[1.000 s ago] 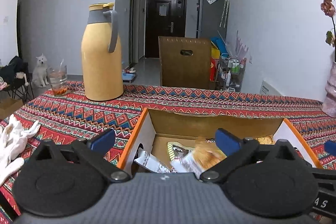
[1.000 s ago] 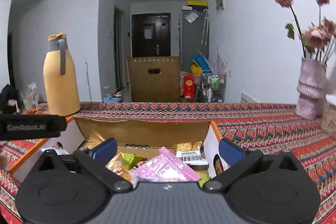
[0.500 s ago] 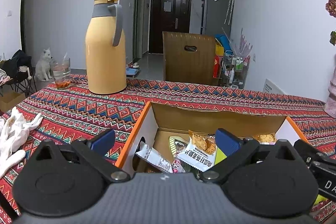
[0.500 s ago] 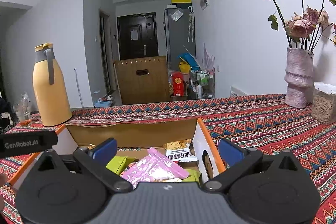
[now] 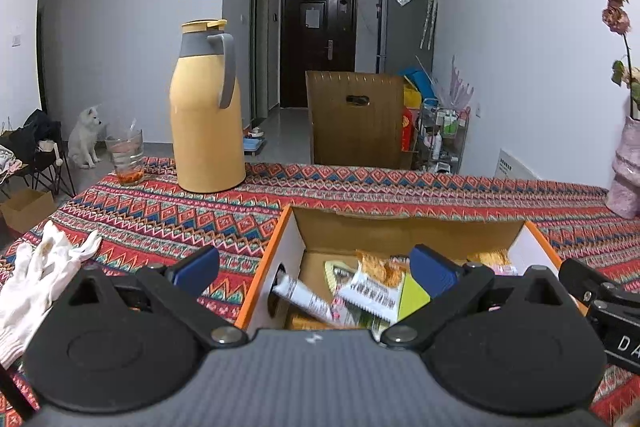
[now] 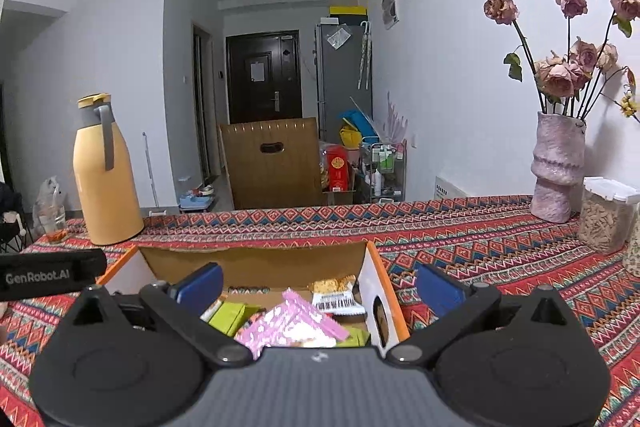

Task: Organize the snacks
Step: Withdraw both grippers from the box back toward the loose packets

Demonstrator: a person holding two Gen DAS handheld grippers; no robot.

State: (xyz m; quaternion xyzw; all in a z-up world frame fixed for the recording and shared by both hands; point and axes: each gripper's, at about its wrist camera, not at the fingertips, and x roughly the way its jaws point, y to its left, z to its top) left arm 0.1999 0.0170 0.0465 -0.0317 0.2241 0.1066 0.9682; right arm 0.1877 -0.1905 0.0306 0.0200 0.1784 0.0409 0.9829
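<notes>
Item: cardboard box (image 5: 408, 227), orange-edged, open-topped, sitting on the patterned bench (image 5: 160, 211); we are taking it as our landmark.

Tools: we are holding the left tool (image 5: 314, 267) spread and empty, straddling the box's left wall; the right tool (image 6: 318, 283) is likewise spread and empty, straddling the box's right wall.

Contents: snack packets lying loose and overlapping inside the box: a white packet with orange print (image 5: 374, 287), a white stick-shaped wrapper (image 5: 304, 297) against the left wall, a yellow-green packet (image 6: 230, 315), a pink packet (image 6: 292, 323) on top near the right wall, and a barcoded packet (image 6: 336, 297) behind it.

Handling note: we judge that we are tidying packets within the box. We are advising coming down over one packet only, pinching a flat edge, since the wrappers look slippery and stacked.

Beyond the box: a yellow thermos (image 5: 206, 107) and a glass (image 5: 126, 157) to the far left; a vase (image 6: 558, 163) and a lidded jar (image 6: 606, 215) to the right.
</notes>
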